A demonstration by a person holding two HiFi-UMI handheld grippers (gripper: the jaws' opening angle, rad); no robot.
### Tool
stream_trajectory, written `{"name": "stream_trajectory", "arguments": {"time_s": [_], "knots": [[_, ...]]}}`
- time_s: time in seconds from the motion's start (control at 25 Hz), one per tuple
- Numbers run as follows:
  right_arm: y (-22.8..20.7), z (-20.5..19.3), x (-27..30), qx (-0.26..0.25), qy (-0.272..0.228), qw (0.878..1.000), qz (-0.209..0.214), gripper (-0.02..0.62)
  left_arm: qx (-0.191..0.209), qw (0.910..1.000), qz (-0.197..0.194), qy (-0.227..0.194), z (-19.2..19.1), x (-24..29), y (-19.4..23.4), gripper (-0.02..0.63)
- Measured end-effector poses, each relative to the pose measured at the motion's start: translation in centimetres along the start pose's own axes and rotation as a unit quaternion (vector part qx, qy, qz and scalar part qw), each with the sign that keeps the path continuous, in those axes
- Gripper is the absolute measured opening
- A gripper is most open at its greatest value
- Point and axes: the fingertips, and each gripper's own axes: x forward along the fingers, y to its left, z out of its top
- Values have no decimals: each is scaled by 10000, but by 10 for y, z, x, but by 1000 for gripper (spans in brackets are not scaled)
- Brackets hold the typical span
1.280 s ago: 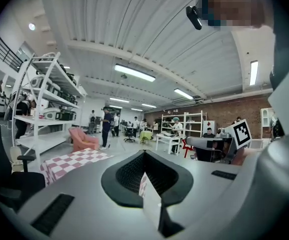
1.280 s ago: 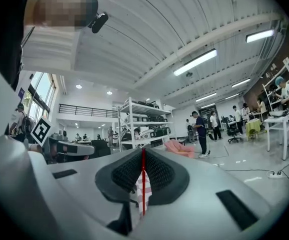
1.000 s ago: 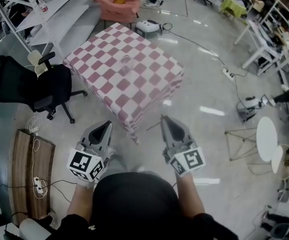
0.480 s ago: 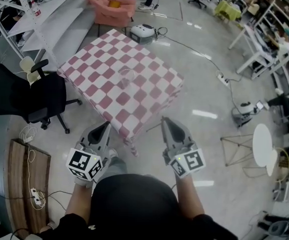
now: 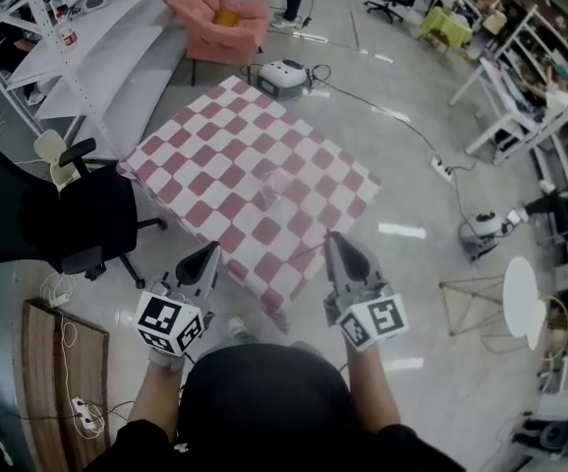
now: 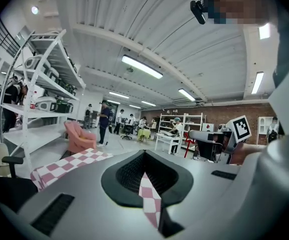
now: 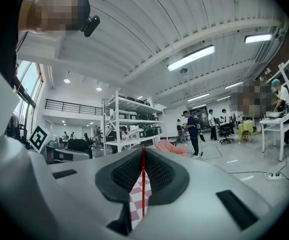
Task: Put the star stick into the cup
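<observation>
Right gripper point(image 7: 143, 151) first: its two jaws are shut tight on a thin red stick point(image 7: 143, 184) that runs straight up the line where the jaws meet, in the middle of the right gripper view; I cannot see a star on it from here. Left gripper point(image 6: 144, 156) has its jaws shut too, tips together, with nothing held; through the little gap lower down I see only pink and white squares.

In the head view I hold both grippers low in the frame, one at the lower left and one at the lower right, each with its black and white marker cube near my hand; both point up the picture toward a table point(image 5: 200, 141). The table fills the middle of that view and has a pink and white checked cloth over it; its near corner sits between the two gripper tips.

The cup point(image 5: 269, 193) is clear and very faint, so it is hard to make out; it stands on the cloth near the middle of the table, well apart from both grippers and from the stick.

A black chair point(image 5: 48, 214) is at the left edge; a pink armchair point(image 5: 220, 16) is at the top, past the far side of the table; grey shelves point(image 5: 87, 62) fill the upper left. The floor point(image 5: 412, 175) on the right is shiny and pale. People point(image 7: 192, 131) stand far off in the room.
</observation>
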Motion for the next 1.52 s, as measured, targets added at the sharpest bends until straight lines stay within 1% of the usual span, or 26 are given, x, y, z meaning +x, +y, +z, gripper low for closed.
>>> {"name": "stream_trajectory", "arguments": {"time_s": [0.24, 0.44, 0.56, 0.72, 0.88, 1.04, 1.2, 1.36, 1.52], "knots": [[-1, -5, 39, 19, 2, 9999, -166, 26, -52, 9999, -67, 63, 1, 14, 44, 39], [-12, -8, 60, 105, 52, 9998, -144, 26, -24, 9999, -27, 165, 3, 29, 57, 40], [-24, -10, 73, 170, 95, 9998, -53, 26, -46, 9997, 85, 242, 3, 41, 61, 40], [-46, -10, 90, 323, 123, 9992, 190, 26, -85, 9987, 376, 342, 3, 56, 64, 39], [-70, -11, 115, 393, 182, 9979, 489, 26, -7, 9970, 582, 502, 2, 71, 60, 40], [-83, -8, 143, 433, 173, 9953, 844, 26, -159, 9937, 955, 561, -2, 79, 64, 40], [-91, -13, 167, 518, 246, 9911, 1204, 26, -356, 9883, 1355, 604, -9, 82, 64, 40], [-98, -28, 188, 566, 373, 9864, 1500, 26, -402, 9824, 1675, 720, -19, 82, 63, 40], [-107, -42, 208, 735, 482, 9803, 1769, 26, -522, 9726, 2096, 856, -30, 76, 62, 40]]}}
